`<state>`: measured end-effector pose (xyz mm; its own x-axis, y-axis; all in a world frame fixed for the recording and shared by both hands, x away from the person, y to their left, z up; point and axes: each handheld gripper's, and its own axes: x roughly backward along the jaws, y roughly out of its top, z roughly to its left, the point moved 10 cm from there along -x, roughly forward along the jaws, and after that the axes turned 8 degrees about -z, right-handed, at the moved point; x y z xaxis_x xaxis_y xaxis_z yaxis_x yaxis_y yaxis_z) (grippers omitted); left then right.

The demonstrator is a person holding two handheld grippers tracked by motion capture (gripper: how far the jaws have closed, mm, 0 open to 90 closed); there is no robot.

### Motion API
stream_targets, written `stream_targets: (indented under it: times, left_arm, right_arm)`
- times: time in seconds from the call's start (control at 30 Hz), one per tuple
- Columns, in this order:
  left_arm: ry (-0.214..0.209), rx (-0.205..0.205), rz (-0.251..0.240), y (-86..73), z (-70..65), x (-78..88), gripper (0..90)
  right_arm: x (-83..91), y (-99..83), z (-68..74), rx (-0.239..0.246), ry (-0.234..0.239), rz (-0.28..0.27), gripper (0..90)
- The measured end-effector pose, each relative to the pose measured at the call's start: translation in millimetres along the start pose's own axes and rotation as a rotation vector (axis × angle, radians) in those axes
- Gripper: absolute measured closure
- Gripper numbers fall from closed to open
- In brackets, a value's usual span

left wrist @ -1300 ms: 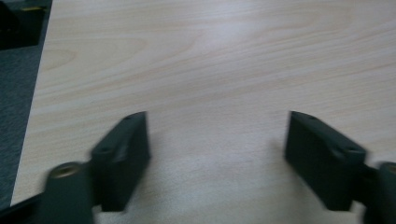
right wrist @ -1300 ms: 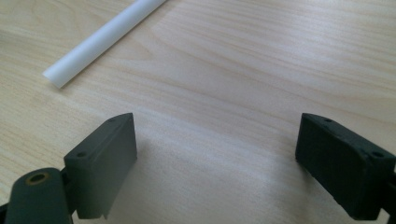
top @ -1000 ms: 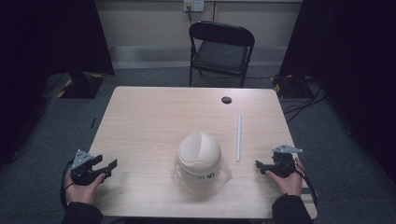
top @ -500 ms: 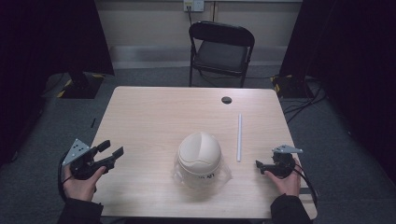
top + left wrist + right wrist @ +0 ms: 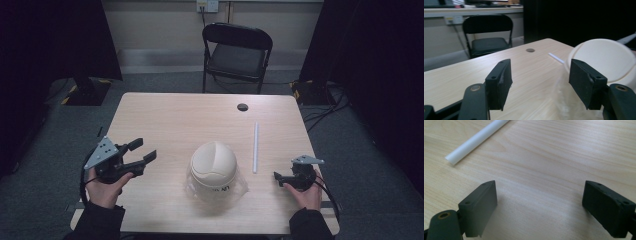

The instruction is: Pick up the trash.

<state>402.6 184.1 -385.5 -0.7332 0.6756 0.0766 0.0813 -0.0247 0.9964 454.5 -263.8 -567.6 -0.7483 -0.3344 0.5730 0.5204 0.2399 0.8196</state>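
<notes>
Domed cup (image 5: 214, 165) on table (image 5: 175, 120) between left gripper (image 5: 142, 152) and right gripper (image 5: 276, 177), all jaws apart.

Dark-curtained lab, folding chair (image 5: 236, 52)

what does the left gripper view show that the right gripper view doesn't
The left gripper view alone takes in the cream domed lid on a clear cup, the folding chair, the dark hole in the table and a wall outlet. The right gripper view alone gives a close look at the straw's cut near end. Both share the wooden table, the white straw and a pair of open black jaws, each its own gripper's.
</notes>
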Motion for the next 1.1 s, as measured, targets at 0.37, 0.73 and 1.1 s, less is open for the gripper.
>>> stream_targets:
  times: [0.37,0.73,1.1]
  left_arm:
    - [-0.19,-0.019,0.079,-16.1,-64.9,-38.8,33.0]
    - [-0.304,-0.04,0.154,-34.0,-106.3,-59.5,32.7]
    - [-0.352,-0.024,0.206,-45.9,-126.3,-75.9,31.0]
  right_arm:
    - [0.0,0.0,0.1,0.0,0.0,0.0,11.8]
    - [0.0,0.0,0.0,0.0,0.0,0.0,11.8]
    - [-0.1,0.1,-0.1,0.002,0.0,-0.001,11.8]
